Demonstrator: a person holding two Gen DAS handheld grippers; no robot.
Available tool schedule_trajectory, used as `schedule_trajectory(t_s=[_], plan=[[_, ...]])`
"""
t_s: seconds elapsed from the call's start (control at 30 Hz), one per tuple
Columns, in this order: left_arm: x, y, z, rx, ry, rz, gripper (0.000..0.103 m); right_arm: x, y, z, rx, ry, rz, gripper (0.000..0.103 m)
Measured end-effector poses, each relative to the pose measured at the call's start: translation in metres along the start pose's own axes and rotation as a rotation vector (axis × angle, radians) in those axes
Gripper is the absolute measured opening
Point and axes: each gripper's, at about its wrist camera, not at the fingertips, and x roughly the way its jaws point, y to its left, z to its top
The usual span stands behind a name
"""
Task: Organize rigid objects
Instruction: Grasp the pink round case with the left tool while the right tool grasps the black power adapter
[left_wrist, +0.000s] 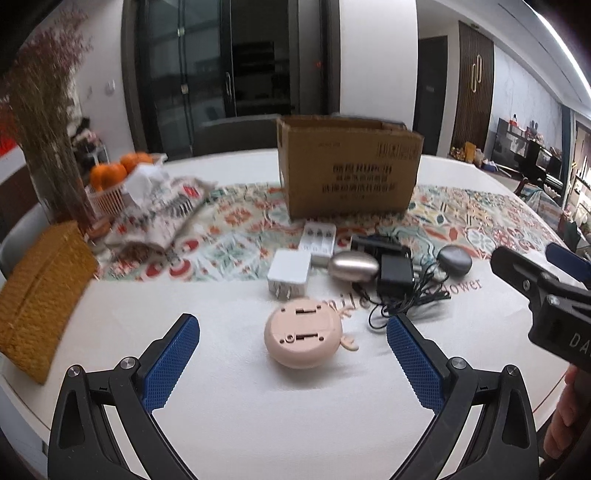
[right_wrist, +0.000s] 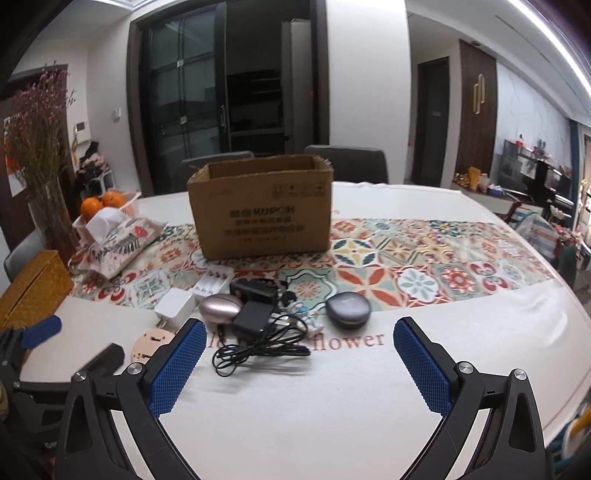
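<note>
An open cardboard box (left_wrist: 351, 166) (right_wrist: 260, 208) stands on the patterned runner. In front of it lie a white battery charger (left_wrist: 317, 240) (right_wrist: 216, 280), a white plug adapter (left_wrist: 289, 272) (right_wrist: 173, 304), a metallic egg-shaped case (left_wrist: 354, 266) (right_wrist: 221, 307), a black adapter (left_wrist: 395, 275) (right_wrist: 253, 319) with a tangled cable (right_wrist: 258, 349), a dark grey oval case (left_wrist: 455, 260) (right_wrist: 348, 309) and a pink round disc (left_wrist: 303, 338) (right_wrist: 149, 343). My left gripper (left_wrist: 293, 363) is open just short of the pink disc. My right gripper (right_wrist: 299, 363) is open before the cable.
At the left stand a woven yellow box (left_wrist: 40, 295) (right_wrist: 31, 288), a fabric tissue pouch (left_wrist: 162, 214) (right_wrist: 122, 240), a basket of oranges (left_wrist: 114, 177) (right_wrist: 105, 203) and dried flowers (left_wrist: 44, 122). A small figurine (right_wrist: 301, 314) lies by the cable. Chairs stand behind the table.
</note>
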Motion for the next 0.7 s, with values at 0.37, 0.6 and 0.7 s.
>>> schedule_trajectory(t_s=[0.37, 0.6, 0.7], plan=[[0.042, 0.011, -0.004, -0.036, 0.086, -0.033, 0.103, 0.045, 0.018, 0.008, -0.044, 0.075, 0.056, 0.099], [0.053, 0.010, -0.003, -0.035, 0.089, -0.072, 0.103, 0.075, 0.025, 0.014, -0.022, 0.142, 0.148, 0.087], [0.061, 0.011, -0.002, -0.034, 0.099, -0.082, 0.102, 0.095, 0.025, 0.012, 0.008, 0.197, 0.178, 0.078]])
